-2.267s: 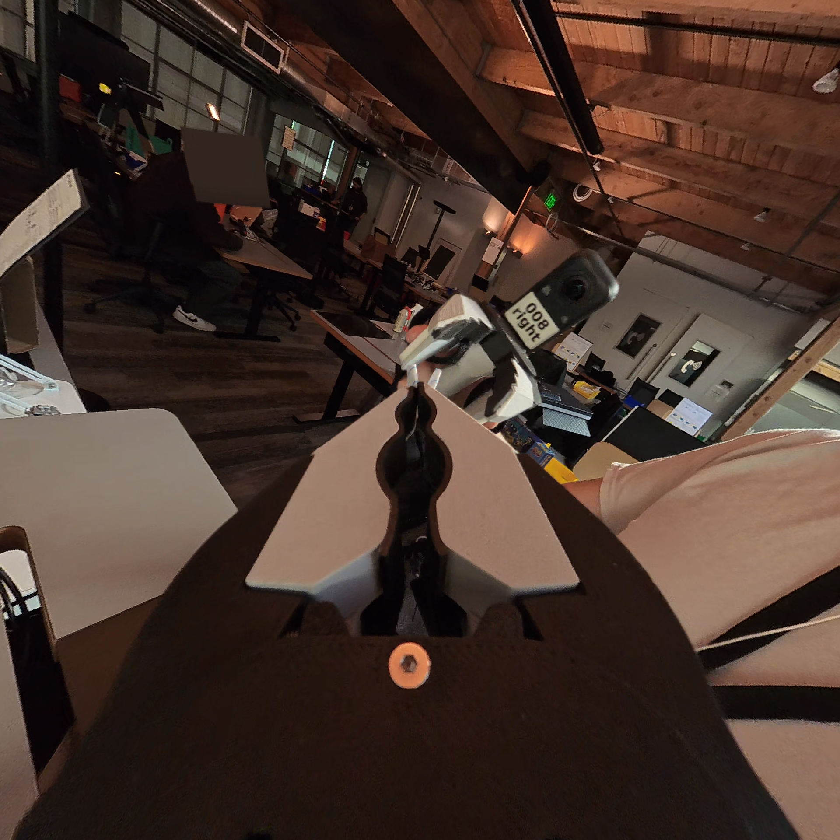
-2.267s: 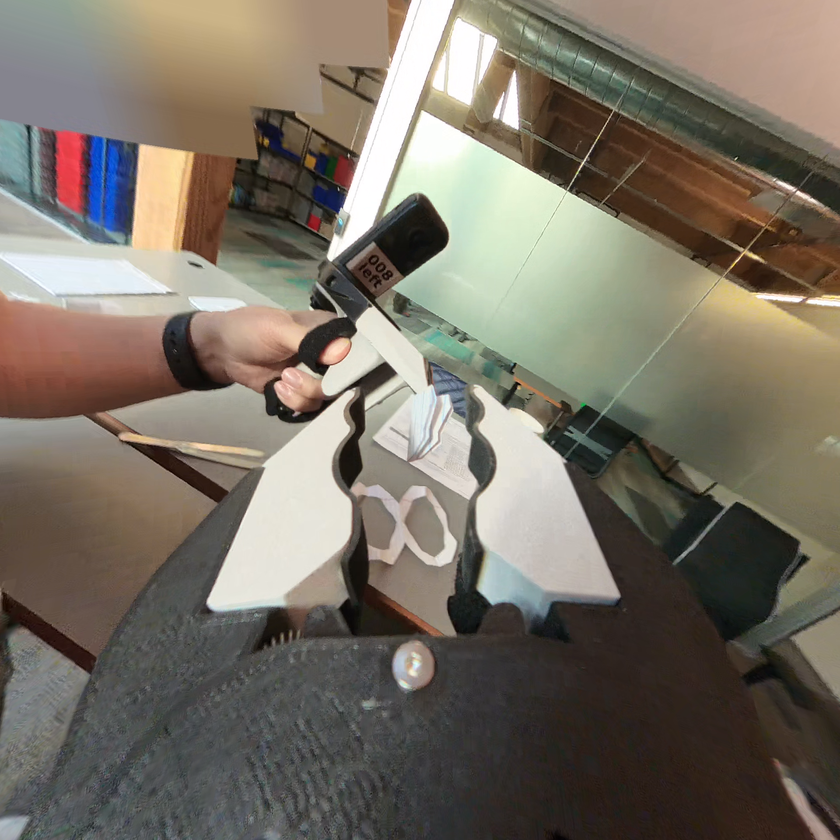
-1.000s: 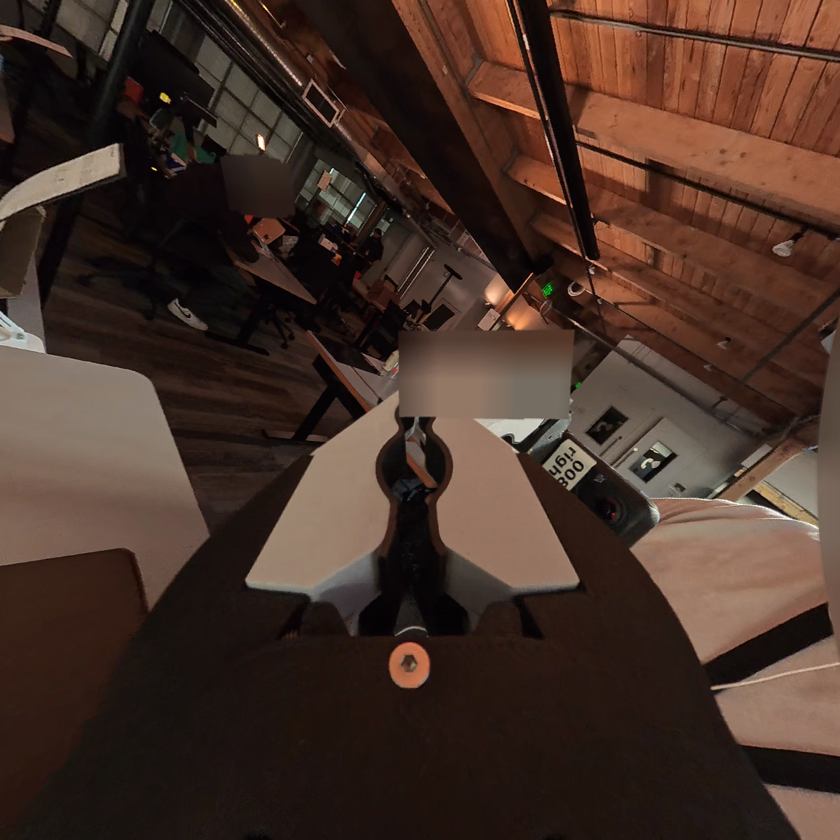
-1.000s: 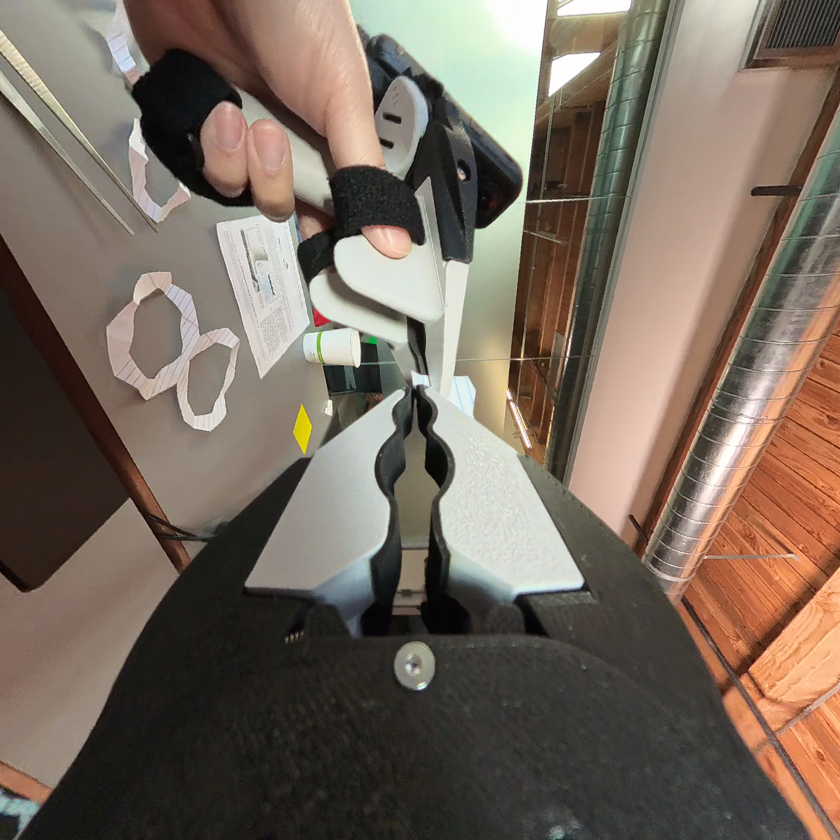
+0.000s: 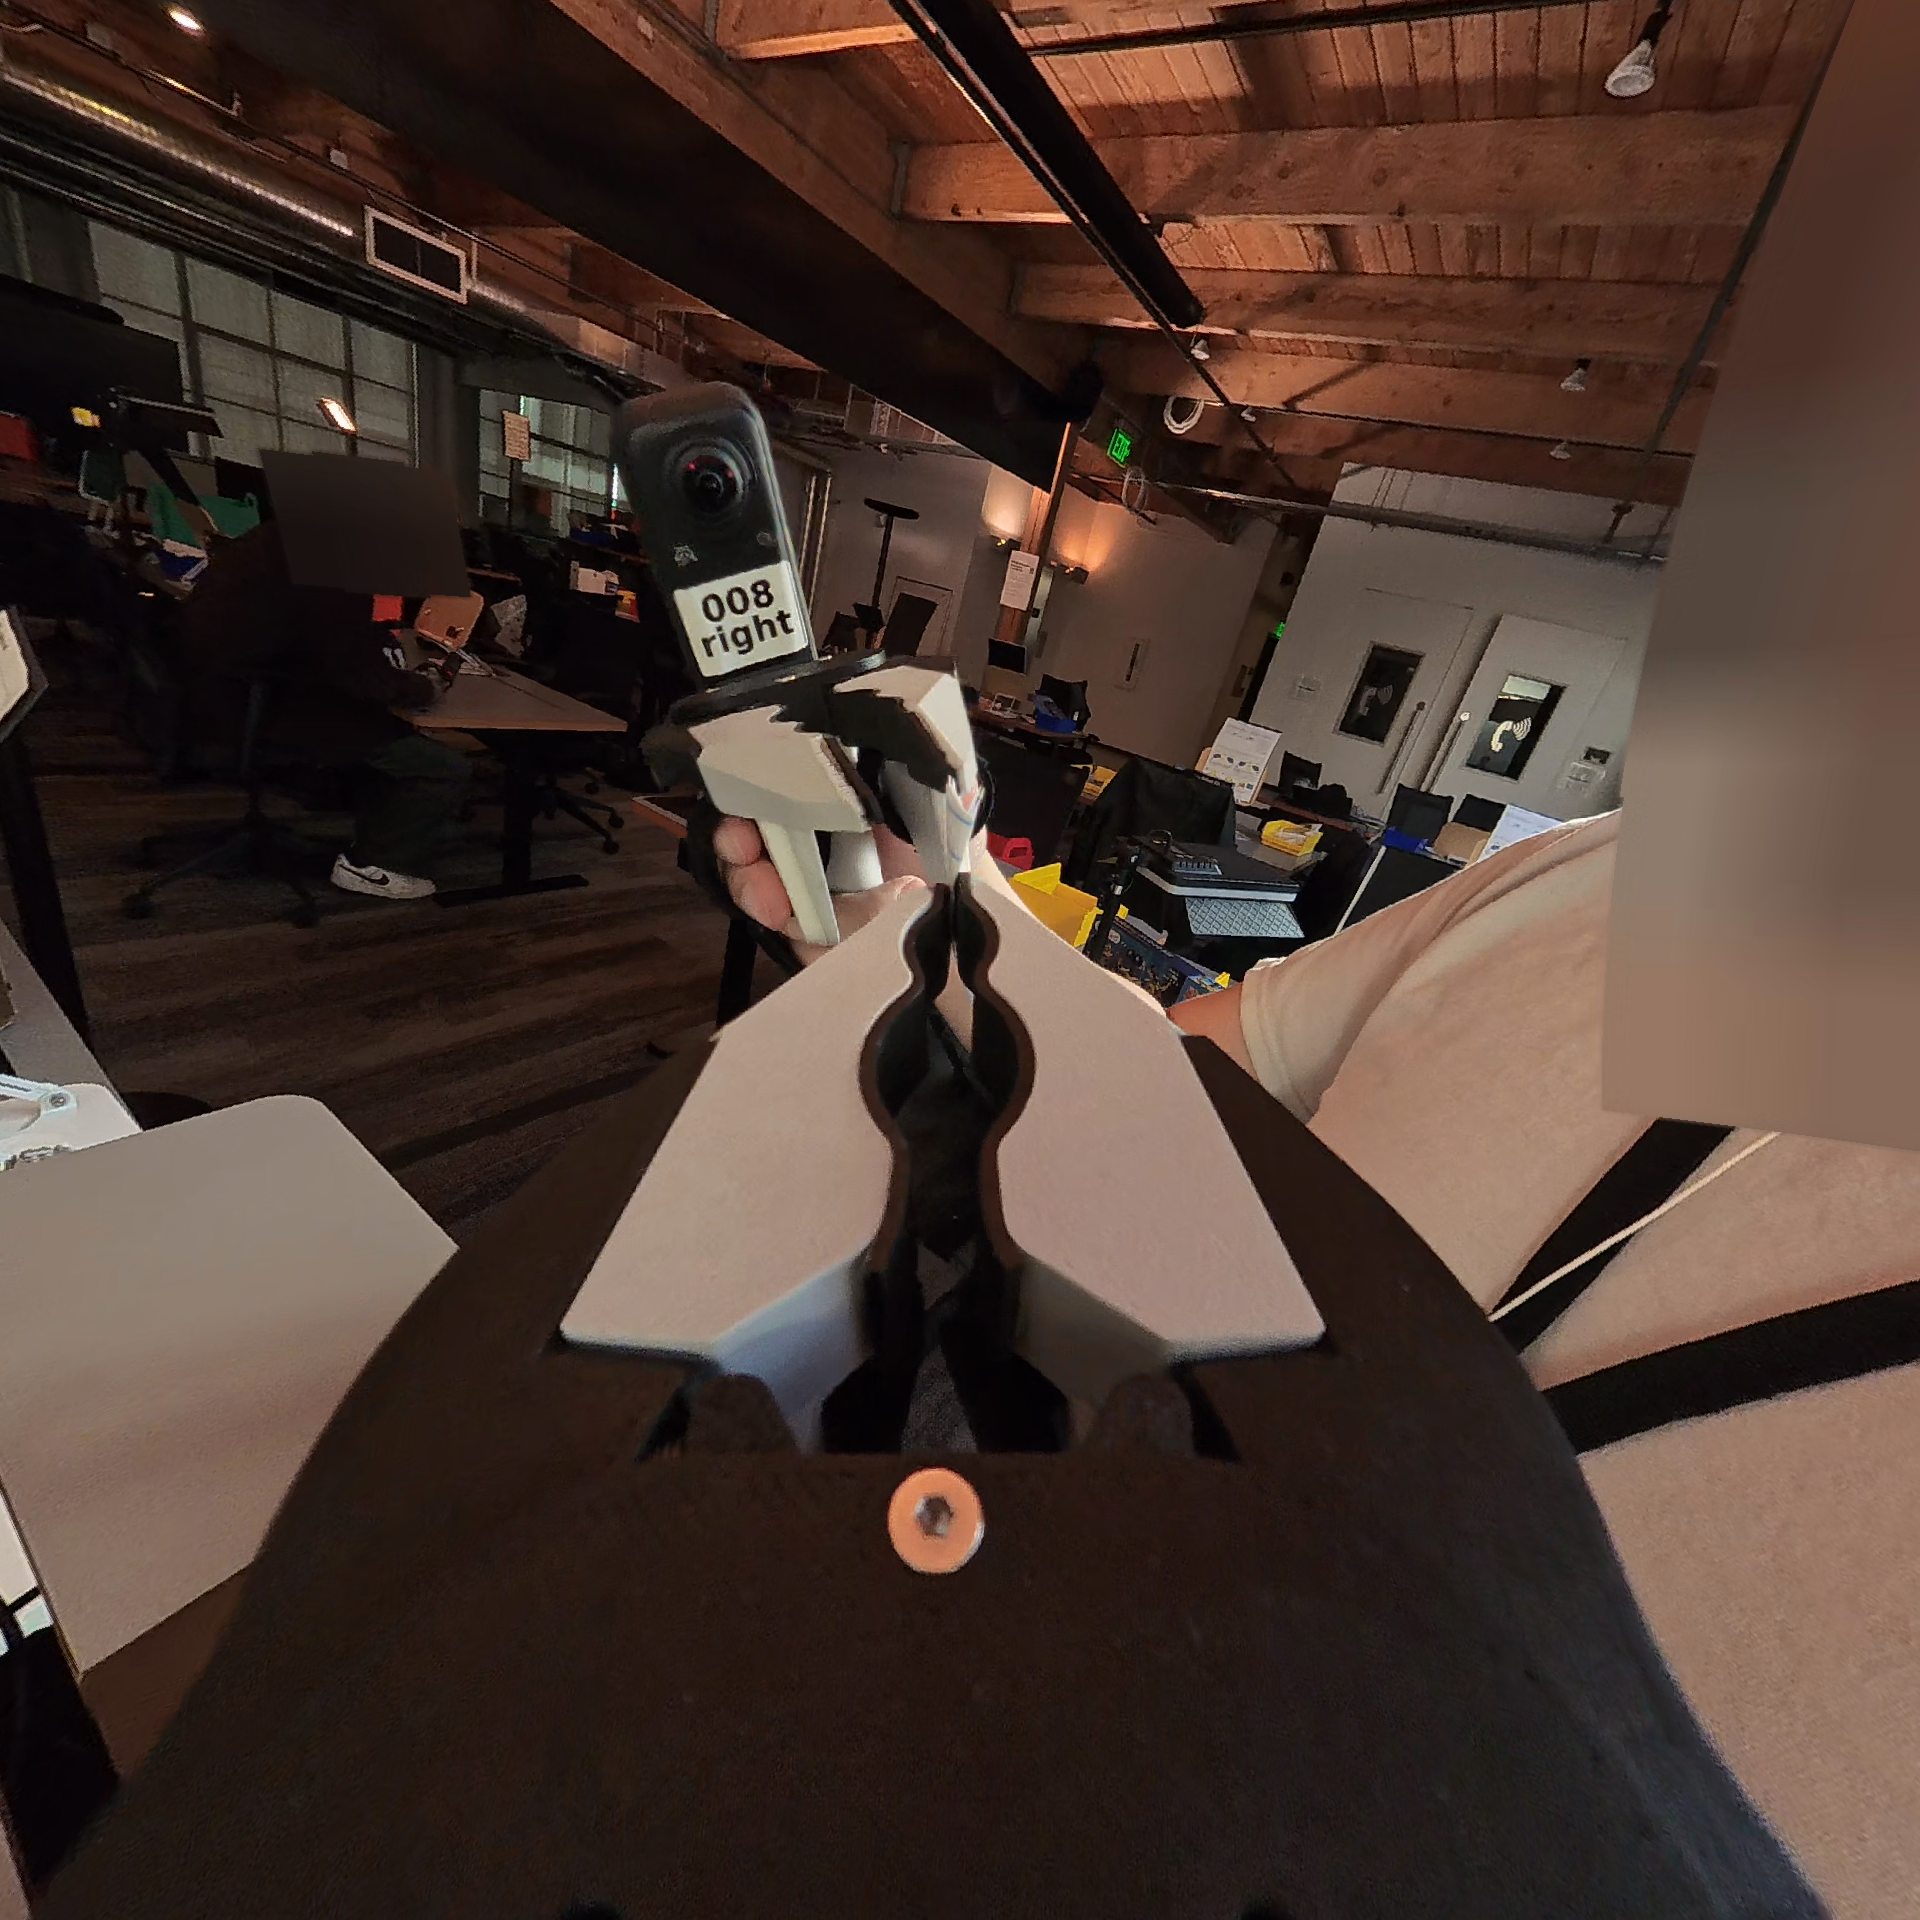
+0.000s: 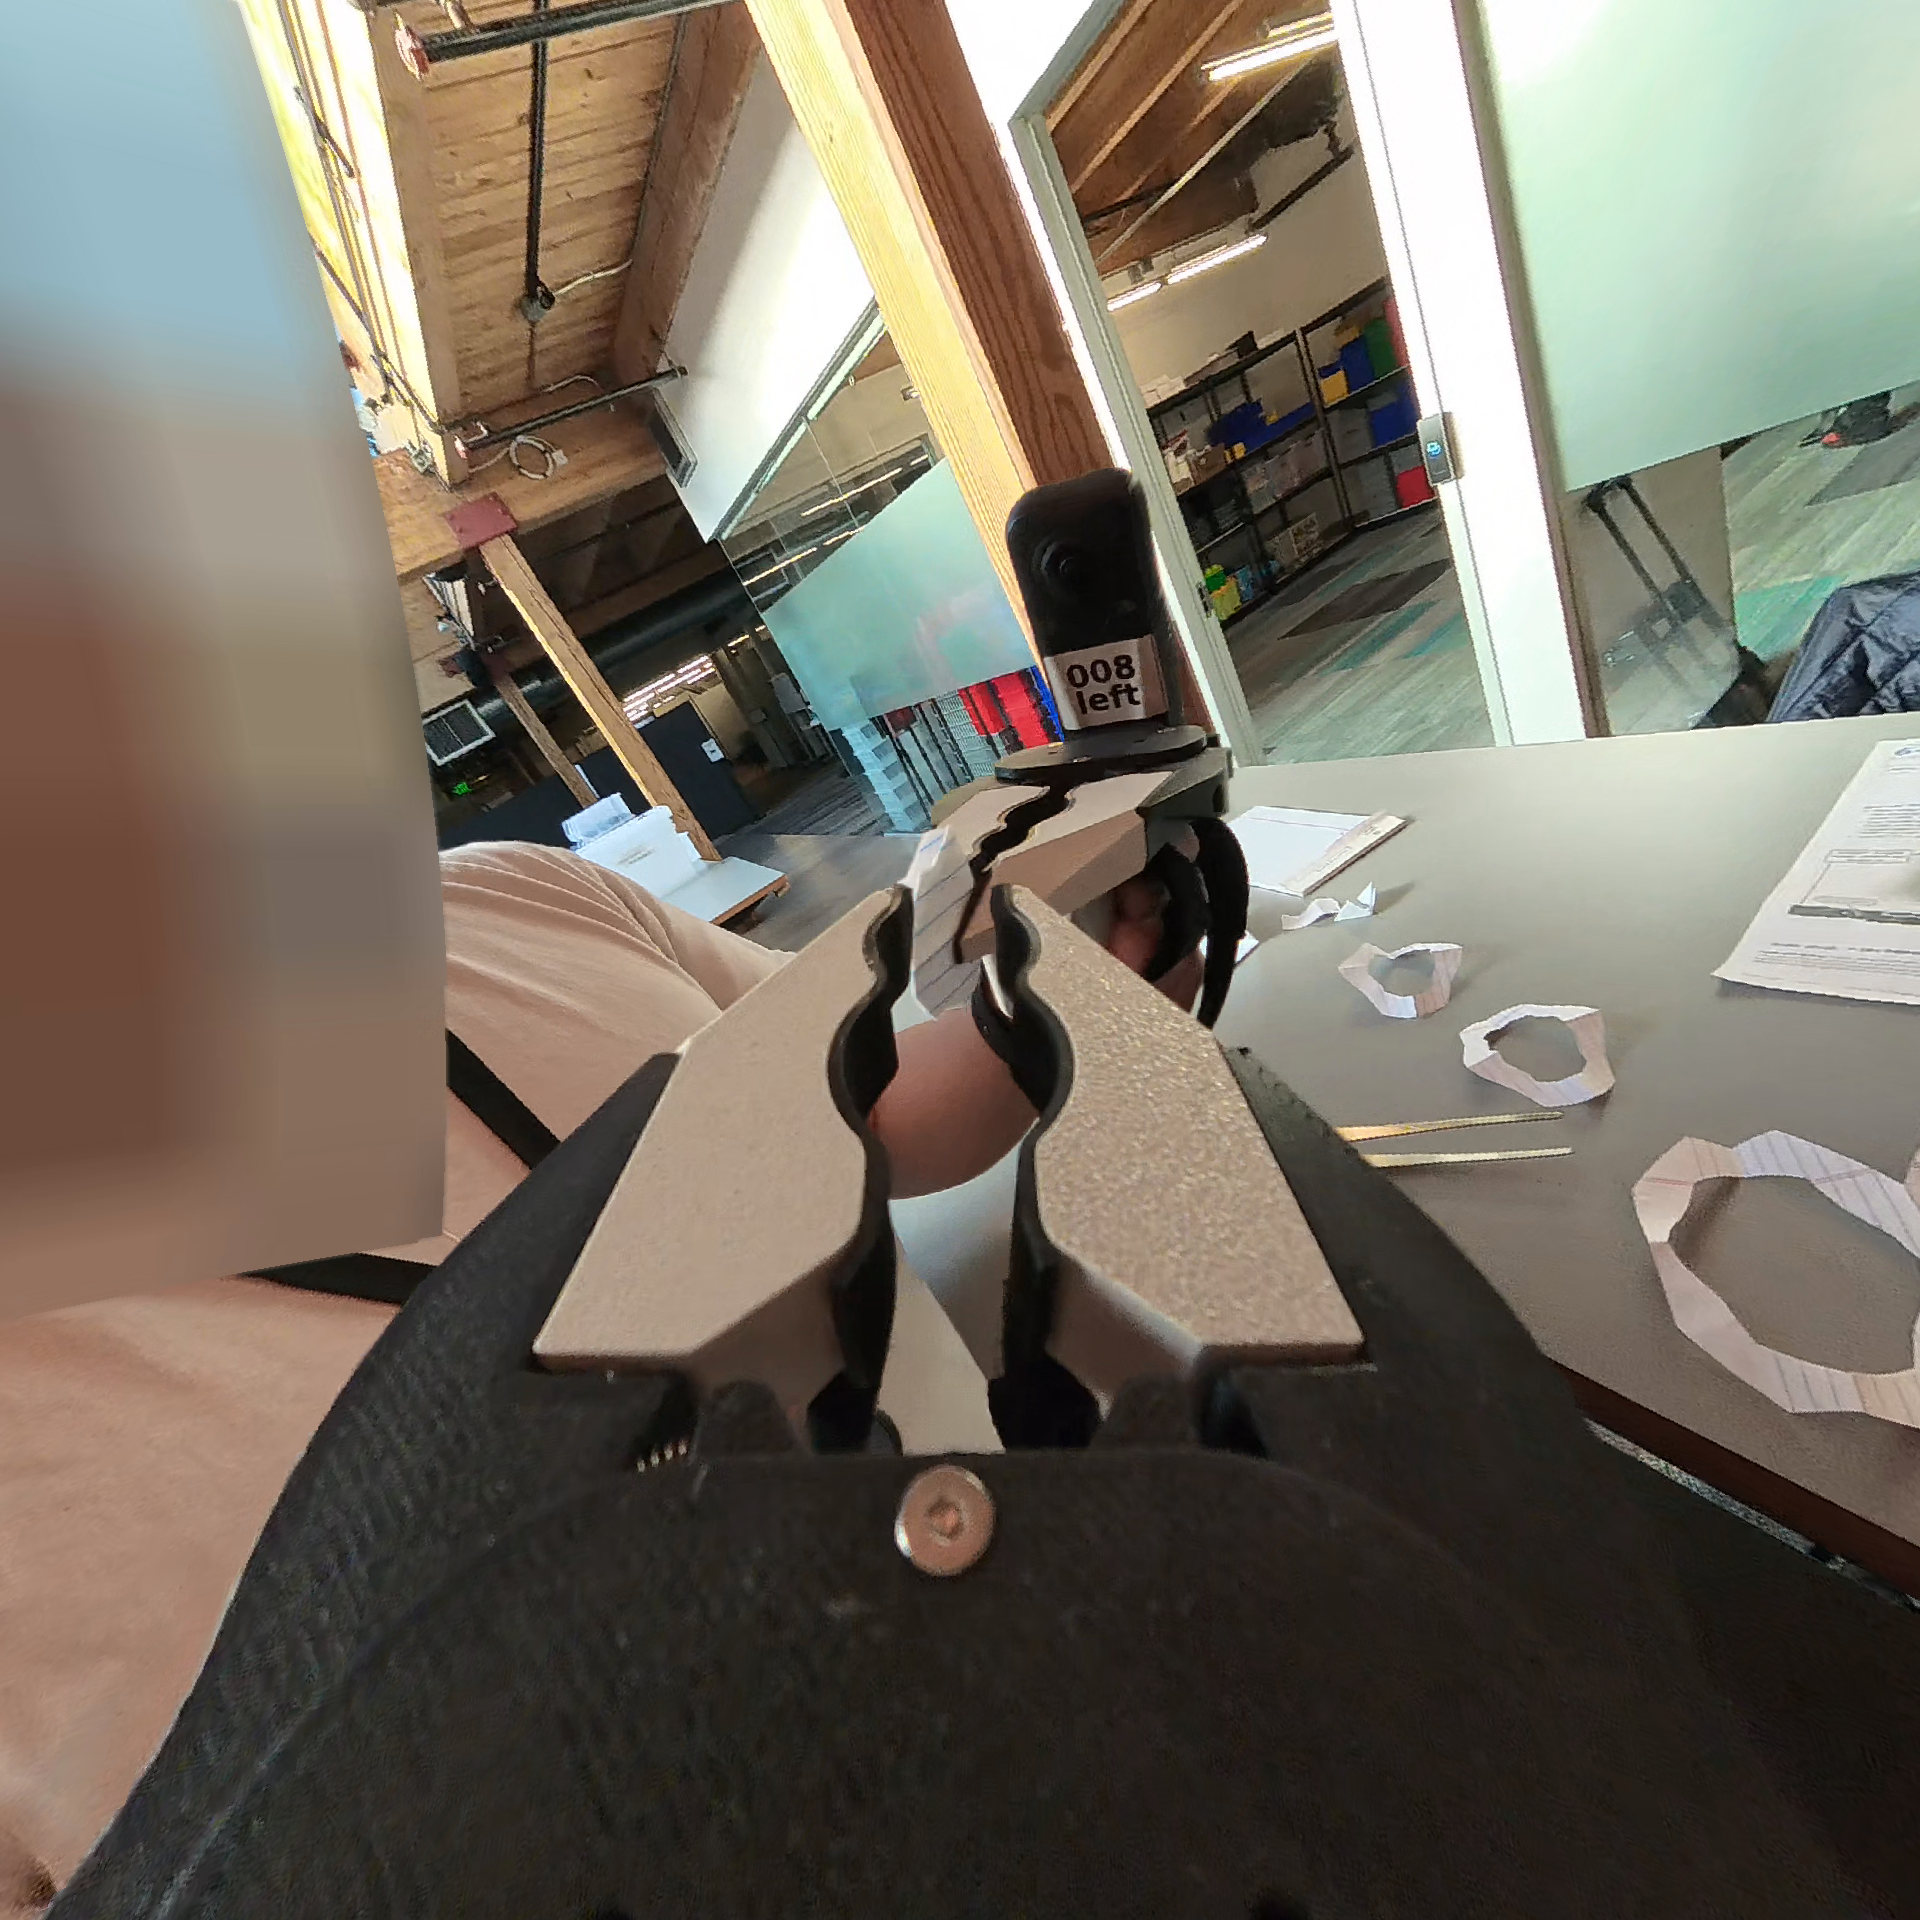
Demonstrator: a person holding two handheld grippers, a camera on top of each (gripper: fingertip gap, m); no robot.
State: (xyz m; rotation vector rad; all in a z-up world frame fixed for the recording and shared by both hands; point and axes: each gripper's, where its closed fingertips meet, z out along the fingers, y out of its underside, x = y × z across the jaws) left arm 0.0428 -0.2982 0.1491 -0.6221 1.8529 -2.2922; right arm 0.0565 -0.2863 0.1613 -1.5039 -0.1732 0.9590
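The left gripper was seen with its jaws pressed together. A thin strip of lined paper was pinched at their very tips. The strip was held up in the air, out in front of a person's pale shirt.

The right gripper was seen with its jaws spread a little. The loose end of the strip was hanging in the gap between their tips. It could not be told if either jaw was touched by it. The two grippers were pointed at each other, tip near tip.

A grey table was seen to the right of the right jaws. Three paper rings were lying flat on it, with two thin sticks beside them. A printed sheet was lying farther off.
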